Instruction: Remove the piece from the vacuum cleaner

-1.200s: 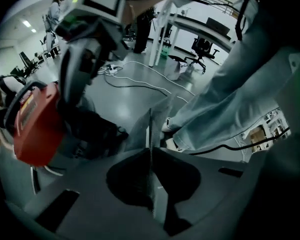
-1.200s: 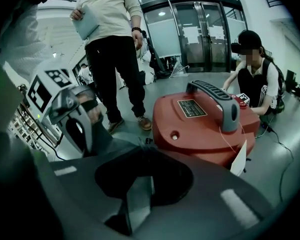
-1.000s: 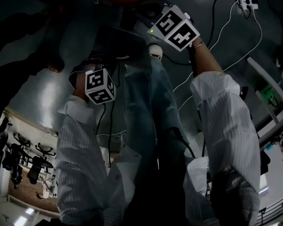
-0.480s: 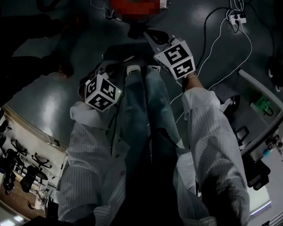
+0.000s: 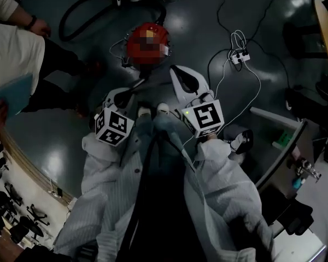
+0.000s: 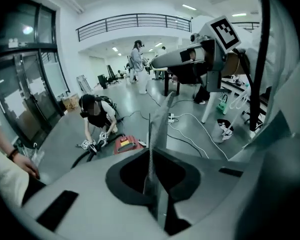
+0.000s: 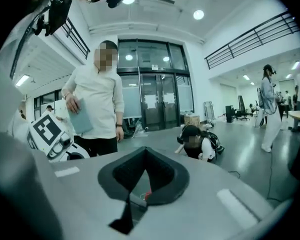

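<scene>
— Grey jaws are seen pressed together on the left claw (image 6: 162, 115), with nothing between them. Is the same to be said of the right claw (image 7: 143, 181)?
— So it is judged: its jaws appear drawn together in their dark recess, and nothing is clamped there either.
— Why are both carried shut and empty?
— No grasp is under way. Both claws are held high and close to the holder's white coat (image 5: 106, 179), side by side, so nothing lies within reach of either.
— Where is the vacuum cleaner (image 5: 138, 37) placed relative to them?
— Its red body is set on the floor (image 5: 60, 141), ahead of both claws and far below them, well apart from the tips. Beyond it, farther from the claws, a black hose (image 5: 76, 15) is looped, and a crouching person (image 6: 96, 115) is occupied with it.
— And the piece to be removed?
— It cannot be singled out from these views. It is presumed not yet taken off, since nothing is held. A descent toward the red body, with jaws opened, would be called for first.
</scene>
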Demonstrator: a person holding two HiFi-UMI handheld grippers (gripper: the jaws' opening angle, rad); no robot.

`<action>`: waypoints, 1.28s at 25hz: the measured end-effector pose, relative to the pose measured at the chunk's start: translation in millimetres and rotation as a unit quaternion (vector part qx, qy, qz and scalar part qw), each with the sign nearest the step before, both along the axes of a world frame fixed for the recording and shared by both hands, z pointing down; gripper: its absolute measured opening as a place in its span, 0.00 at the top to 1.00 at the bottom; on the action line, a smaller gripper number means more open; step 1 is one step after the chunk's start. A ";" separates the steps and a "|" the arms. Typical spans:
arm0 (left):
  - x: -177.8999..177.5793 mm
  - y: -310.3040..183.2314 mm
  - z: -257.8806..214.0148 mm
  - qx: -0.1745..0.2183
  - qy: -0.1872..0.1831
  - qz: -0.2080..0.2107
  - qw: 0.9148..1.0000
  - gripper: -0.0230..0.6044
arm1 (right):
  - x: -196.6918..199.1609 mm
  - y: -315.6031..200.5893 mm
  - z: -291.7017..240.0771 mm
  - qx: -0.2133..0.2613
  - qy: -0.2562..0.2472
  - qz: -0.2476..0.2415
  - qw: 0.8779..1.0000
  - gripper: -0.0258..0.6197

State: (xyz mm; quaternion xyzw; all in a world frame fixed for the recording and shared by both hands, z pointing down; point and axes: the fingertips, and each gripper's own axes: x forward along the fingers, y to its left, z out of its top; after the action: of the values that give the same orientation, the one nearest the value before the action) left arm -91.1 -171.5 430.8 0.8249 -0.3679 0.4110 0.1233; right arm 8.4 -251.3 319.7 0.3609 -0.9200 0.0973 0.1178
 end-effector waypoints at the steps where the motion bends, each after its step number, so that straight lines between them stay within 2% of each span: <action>1: 3.3 -0.3 -19.3 0.012 -0.003 0.003 1.000 0.93 | 3.7 5.8 -20.8 0.010 -0.006 0.005 1.000 0.96; 5: 14.5 4.5 -76.0 0.052 -0.002 -0.001 0.999 0.93 | 12.7 30.4 -75.6 0.043 -0.022 0.016 0.999 0.96; 8: 22.5 8.6 -94.7 0.068 0.003 -0.005 0.998 0.93 | 23.5 43.6 -91.6 0.047 -0.036 0.028 0.998 0.96; 15: 40.9 10.2 -108.3 0.076 0.019 0.004 0.997 0.93 | 41.5 57.0 -95.5 0.041 -0.036 0.029 0.998 0.96; 22: 55.2 11.4 -110.5 0.078 0.012 0.019 0.997 0.93 | 44.9 59.2 -98.0 0.047 -0.041 0.026 0.998 0.96; 32: 63.2 15.9 -117.0 0.082 0.004 0.015 0.997 0.93 | 52.8 64.0 -103.5 0.049 -0.046 0.022 0.997 0.96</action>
State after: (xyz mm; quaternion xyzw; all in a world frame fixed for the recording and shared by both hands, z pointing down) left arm -27.9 -155.5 313.8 0.8390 -0.3879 0.3781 0.0507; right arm 61.2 -187.4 216.2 0.3819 -0.9198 0.0709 0.0548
